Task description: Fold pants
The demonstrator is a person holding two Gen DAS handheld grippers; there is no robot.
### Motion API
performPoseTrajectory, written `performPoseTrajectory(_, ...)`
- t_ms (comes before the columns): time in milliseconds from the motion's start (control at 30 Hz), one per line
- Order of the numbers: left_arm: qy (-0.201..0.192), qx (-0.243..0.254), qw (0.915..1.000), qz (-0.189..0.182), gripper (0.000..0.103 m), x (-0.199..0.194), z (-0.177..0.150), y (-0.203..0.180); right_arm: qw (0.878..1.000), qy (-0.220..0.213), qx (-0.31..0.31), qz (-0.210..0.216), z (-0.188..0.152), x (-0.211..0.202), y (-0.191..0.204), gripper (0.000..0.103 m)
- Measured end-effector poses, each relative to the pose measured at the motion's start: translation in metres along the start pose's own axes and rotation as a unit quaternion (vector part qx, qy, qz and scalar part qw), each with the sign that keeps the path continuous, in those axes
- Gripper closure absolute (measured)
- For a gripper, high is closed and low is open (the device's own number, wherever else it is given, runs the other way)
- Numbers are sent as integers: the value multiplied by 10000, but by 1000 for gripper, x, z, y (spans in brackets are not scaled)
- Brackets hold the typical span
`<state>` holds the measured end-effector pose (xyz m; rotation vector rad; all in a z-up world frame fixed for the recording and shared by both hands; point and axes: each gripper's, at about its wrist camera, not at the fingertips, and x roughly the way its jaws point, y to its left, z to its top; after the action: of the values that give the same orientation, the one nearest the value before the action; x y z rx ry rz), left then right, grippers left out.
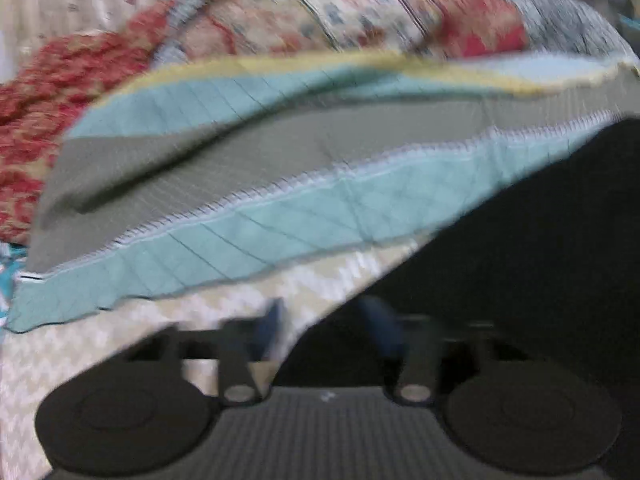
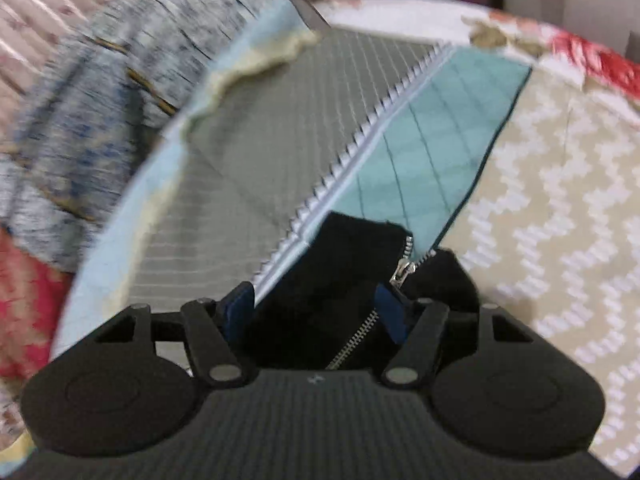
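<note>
In the blurred left wrist view, the left gripper [image 1: 324, 320] stands with jaws apart and nothing visibly pinched; the black pants [image 1: 520, 260] fill the lower right, their shape lost in darkness. Left of them lies bare chevron bedcover [image 1: 140, 328] below the teal quilt edge [image 1: 248, 240]. The right gripper [image 2: 316, 308] gapes wide over the pants' zipper [image 2: 404, 270], pads not pressing, cloth cut off below

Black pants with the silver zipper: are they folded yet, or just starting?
Nothing looks folded yet: the black pants lie loose on the grey-and-teal quilted bedcover. In hand: the right gripper straddles their silver zipper end, jaws apart; the left gripper hovers at the fabric's edge, also apart. All the folding is left.
</note>
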<state>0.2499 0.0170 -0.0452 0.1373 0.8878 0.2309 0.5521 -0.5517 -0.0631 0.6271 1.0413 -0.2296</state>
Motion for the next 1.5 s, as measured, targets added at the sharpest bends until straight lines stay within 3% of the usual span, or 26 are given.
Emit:
performPoseTrajectory(33,-78,88,9999,-58,90,0,-1,-5,10000,-87,-50,2,-2,5,1,33)
performPoseTrajectory(100,-186,373,9990,132,92,-3,-1,-16,9992,-241,-288,-158,-6,8,9,54)
performPoseTrajectory(133,-257,416,9987,170,92,-8,-2,-19,9982,-288,-481,-197,-7,8,12,100)
performPoseTrajectory(267,-654,29,9977,184,93,-42,-7,-14,9979,-378,-522,-1,-7,-10,1,100)
performPoseTrajectory(467,-1451,-359,9884,254,93,-133,-21,-12,9969,-610,-333,381,-8,-72,-37,100)
performPoseTrajectory(667,-1935,-686,9786,153,93,-227,-68,-17,9917,-947,-162,853,-32,-152,-98,100)
performPoseTrajectory(833,-2084,-862,9742,90,93,-285,-122,-33,9869,-1217,74,1060,-75,-215,-178,100)
performPoseTrajectory(933,-1956,-1074,9748,-82,93,-307,-155,-42,9849,-1315,307,1085,-107,-244,-231,100)
performPoseTrajectory(1133,-1461,-1305,9805,-156,93,-315,-213,-65,9879,-1038,927,681,-167,-240,-318,100)
performPoseTrajectory(1200,-1346,-1449,9801,-178,93,-314,-228,-69,9900,-918,964,477,-179,-224,-325,99)
performPoseTrajectory(1300,-1037,-1489,9831,-228,87,-302,-247,-74,9911,-904,955,225,-188,-209,-320,75)
performPoseTrajectory(1333,-844,-1516,9847,-168,82,-296,-252,-74,9894,-906,1110,230,-189,-207,-319,42)
performPoseTrajectory(1367,-731,-1575,9847,-167,78,-294,-256,-73,9877,-931,1231,238,-188,-208,-321,24)
performPoseTrajectory(1500,-756,-1925,9779,-304,58,-308,-273,-57,9791,-1513,1359,68,-190,-231,-333,25)
